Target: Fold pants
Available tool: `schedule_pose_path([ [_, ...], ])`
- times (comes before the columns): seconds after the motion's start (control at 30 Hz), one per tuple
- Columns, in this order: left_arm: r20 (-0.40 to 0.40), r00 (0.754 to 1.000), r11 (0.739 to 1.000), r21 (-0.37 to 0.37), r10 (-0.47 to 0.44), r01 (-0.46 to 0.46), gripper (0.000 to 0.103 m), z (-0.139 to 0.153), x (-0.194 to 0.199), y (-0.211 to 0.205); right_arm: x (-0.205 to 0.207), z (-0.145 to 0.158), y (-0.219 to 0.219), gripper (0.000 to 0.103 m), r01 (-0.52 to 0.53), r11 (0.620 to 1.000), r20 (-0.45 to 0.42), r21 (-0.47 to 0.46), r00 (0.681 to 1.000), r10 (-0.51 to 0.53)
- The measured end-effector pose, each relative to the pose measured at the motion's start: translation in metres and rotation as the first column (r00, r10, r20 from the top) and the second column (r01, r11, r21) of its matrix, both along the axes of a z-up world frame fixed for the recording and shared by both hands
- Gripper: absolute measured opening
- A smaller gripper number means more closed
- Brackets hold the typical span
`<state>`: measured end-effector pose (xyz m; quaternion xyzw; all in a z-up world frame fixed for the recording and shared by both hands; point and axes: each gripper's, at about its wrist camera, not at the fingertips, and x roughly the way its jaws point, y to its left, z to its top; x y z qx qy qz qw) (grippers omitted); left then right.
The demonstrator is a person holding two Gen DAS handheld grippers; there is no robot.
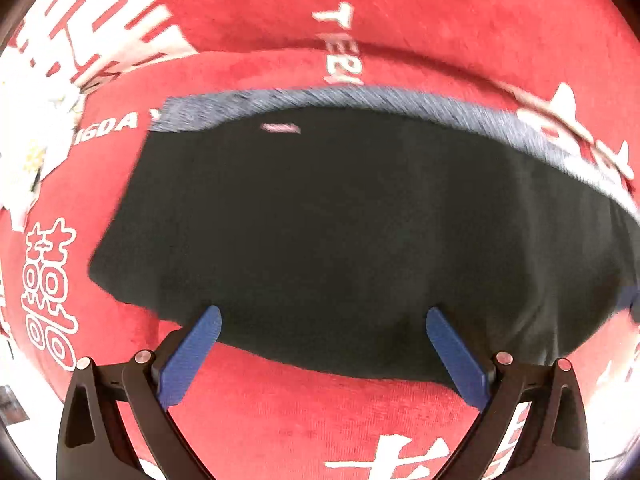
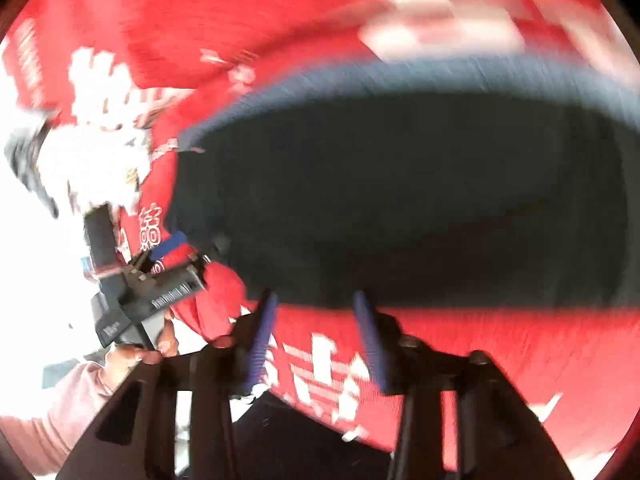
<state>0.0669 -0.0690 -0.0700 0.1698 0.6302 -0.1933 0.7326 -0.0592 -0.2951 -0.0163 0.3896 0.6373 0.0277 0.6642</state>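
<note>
Lying flat on the red cloth (image 1: 320, 412), the pants (image 1: 340, 232) are approached at the near edge; left gripper (image 1: 323, 322) and right gripper (image 2: 316, 300) are held released, empty. Cloth could be pinched along.

My left wrist camera looks down close over the folded black fabric pants (image 1: 340, 240) on the red printed cloth (image 1: 320, 412); my right wrist view shares both, blurred.

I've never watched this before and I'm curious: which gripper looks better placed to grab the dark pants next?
Probably the left gripper: its open fingers straddle the near edge of the pants. The right gripper is open too, but blurred and just short of that edge.
</note>
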Motion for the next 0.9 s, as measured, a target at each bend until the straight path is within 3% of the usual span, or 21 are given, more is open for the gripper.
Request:
schedule_pose_path([
  [0.13,0.041,0.996,0.997,-0.028,0.077,-0.075,0.103,0.003,0.037,0.030,0.085,0.005,0.024,0.050,-0.160,0.987,0.121,0.000,0.980,0.159],
  [0.23,0.108,0.990,0.995,-0.001,0.096,-0.096,0.103,-0.001,0.067,0.057,0.161,-0.012,0.072,0.050,-0.315,0.948,0.156,-0.033,0.936,0.317],
  [0.43,0.036,0.989,0.990,-0.036,0.140,-0.139,0.103,-0.037,0.100,0.095,0.274,-0.055,0.164,0.050,-0.507,0.854,0.167,-0.115,0.838,0.520],
  [0.6,0.029,0.987,0.981,-0.122,0.157,-0.153,0.103,-0.047,0.099,0.112,0.321,-0.089,0.199,0.050,-0.602,0.770,0.105,-0.212,0.769,0.630],
  [0.73,0.037,0.984,0.976,-0.143,0.172,-0.165,0.103,-0.048,0.098,0.117,0.338,-0.108,0.204,0.050,-0.638,0.756,0.076,-0.149,0.755,0.652],
  [0.77,0.036,0.984,0.975,-0.146,0.176,-0.169,0.103,-0.048,0.097,0.118,0.339,-0.113,0.205,0.047,-0.648,0.750,0.051,-0.130,0.751,0.658],
  [0.83,0.030,0.983,0.973,-0.150,0.183,-0.177,0.103,-0.047,0.095,0.119,0.340,-0.122,0.209,0.009,-0.671,0.733,0.006,-0.109,0.737,0.676],
  [0.9,0.027,0.982,0.972,-0.153,0.187,-0.181,0.103,-0.044,0.095,0.124,0.337,-0.116,0.211,0.007,-0.675,0.730,0.024,-0.110,0.732,0.681],
])
